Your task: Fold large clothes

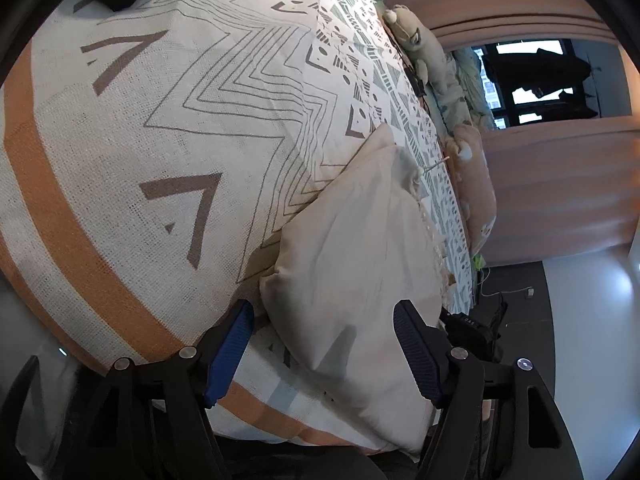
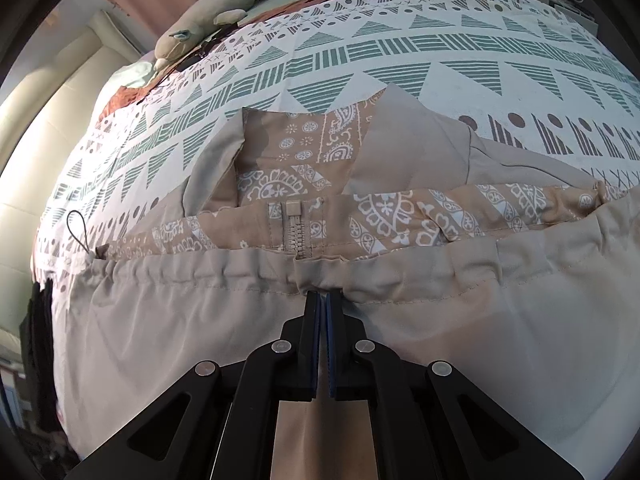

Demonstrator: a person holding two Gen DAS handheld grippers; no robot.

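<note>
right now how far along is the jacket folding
Done: the beige jacket lies on the bed with one part folded over.
In hand: the right gripper pinches its gathered hem; the left gripper is open over the fabric.
Left: remaining folds; the lining still shows.

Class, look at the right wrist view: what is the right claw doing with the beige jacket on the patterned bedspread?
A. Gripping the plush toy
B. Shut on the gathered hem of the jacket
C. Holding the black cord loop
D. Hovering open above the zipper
B: the right claw has its blue pads pressed together on the gathered hem of the beige jacket, just below the zipper.
</note>
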